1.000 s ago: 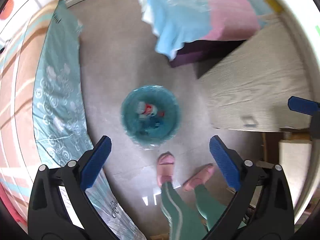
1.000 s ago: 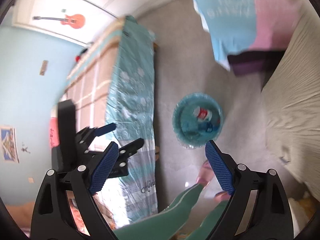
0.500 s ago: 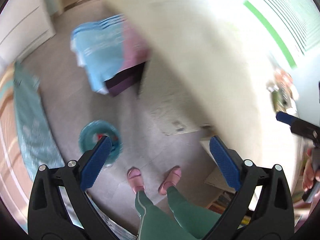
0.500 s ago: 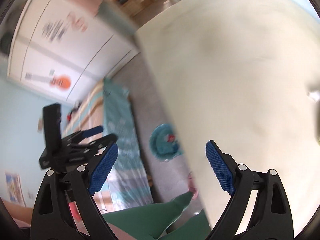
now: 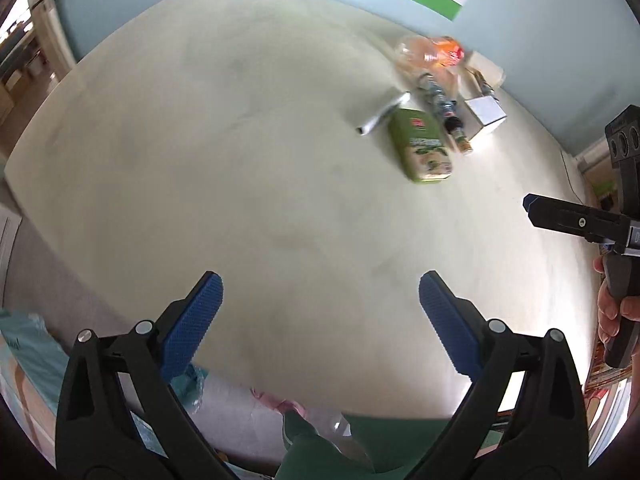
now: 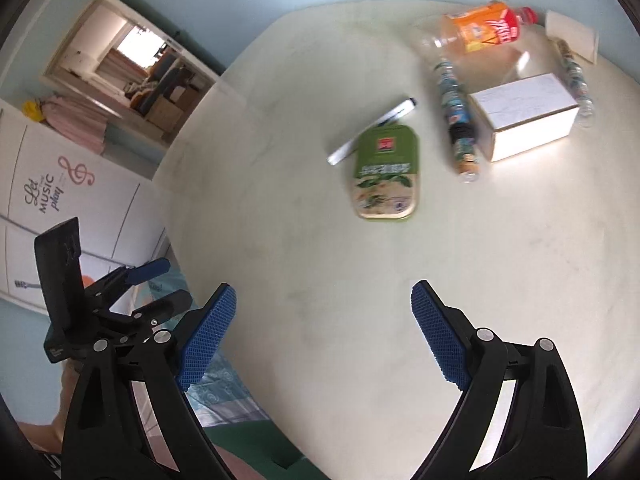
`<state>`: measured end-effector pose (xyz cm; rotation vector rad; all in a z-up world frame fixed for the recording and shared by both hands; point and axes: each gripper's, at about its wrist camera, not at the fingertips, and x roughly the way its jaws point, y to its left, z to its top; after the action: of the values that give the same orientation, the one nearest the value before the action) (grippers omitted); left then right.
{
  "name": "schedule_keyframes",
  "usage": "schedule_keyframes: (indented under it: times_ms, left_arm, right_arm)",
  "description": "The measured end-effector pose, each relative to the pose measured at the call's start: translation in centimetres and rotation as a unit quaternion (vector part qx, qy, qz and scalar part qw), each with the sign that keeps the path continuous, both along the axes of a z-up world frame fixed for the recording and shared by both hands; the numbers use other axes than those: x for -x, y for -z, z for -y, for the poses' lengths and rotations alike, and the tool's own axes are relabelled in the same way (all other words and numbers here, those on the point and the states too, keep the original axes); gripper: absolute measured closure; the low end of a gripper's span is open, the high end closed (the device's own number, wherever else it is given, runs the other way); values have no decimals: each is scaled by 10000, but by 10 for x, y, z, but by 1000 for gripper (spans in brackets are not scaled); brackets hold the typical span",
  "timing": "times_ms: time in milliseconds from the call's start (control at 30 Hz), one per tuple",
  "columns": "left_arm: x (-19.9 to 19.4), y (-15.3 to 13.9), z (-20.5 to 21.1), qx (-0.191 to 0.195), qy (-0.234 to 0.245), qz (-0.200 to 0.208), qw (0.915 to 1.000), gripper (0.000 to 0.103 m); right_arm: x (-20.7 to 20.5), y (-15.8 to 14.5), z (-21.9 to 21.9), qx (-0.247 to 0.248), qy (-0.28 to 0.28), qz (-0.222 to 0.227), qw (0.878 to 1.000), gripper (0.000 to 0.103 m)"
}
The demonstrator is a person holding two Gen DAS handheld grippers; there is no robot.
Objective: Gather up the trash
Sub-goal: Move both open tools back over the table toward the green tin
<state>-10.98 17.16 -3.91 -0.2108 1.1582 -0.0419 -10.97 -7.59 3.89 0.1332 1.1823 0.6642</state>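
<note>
Both views swung up from floor bin onto counter (image 6: 280,240). Left claw (image 5: 318,320) spread wide, holding nothing. Right claw (image 6: 324,334) spread wide, holding nothing. Trash near far edge: green tin (image 6: 386,172), pen (image 6: 372,130), orange-label bottle (image 6: 476,34), white box (image 6: 528,114). Next pick likely.

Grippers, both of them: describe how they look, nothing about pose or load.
The left gripper and right gripper match: black plastic frames with triangular cutouts and silver screw heads, each finger faced with a blue, finely textured pad.
</note>
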Motion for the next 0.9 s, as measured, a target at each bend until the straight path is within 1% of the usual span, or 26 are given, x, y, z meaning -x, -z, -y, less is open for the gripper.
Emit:
schedule_keyframes:
  times_ms: [33,167,267,367,467,500,700,767,900]
  left_arm:
    - [-10,-1,10,15,63,-23,10000,7]
    - [-46,8,44,10,289,-81,9995,7]
    - [-69,17,66,60,337,-192,9992,7]
    - [-92,26,84,80,274,-308,9991,7]
    - [-109,33,97,50,207,-408,9989,7]
    - [-114,34,100,39,187,-427,9989,7]
    - [-142,46,118,81,54,-444,9990,7]
    - [-149,52,122,69,4,-509,9987,7]
    - [-157,60,129,-101,-51,-535,9985,8]
  right_arm:
    - [-5,2,11,-19,81,-1,10000,14]
    - [-26,0,48,27,381,38,9993,14]
    - [-45,-3,62,134,391,129,9991,14]
    - [-69,-8,76,313,323,201,9988,14]
    - [-98,-14,81,461,168,348,9982,14]
    - [-108,-10,85,502,135,390,9979,14]
    - [-155,-6,93,610,-258,520,9965,14]
    - [-170,-4,93,641,-383,571,9956,14]
    - [-200,3,87,667,-755,643,9928,14]
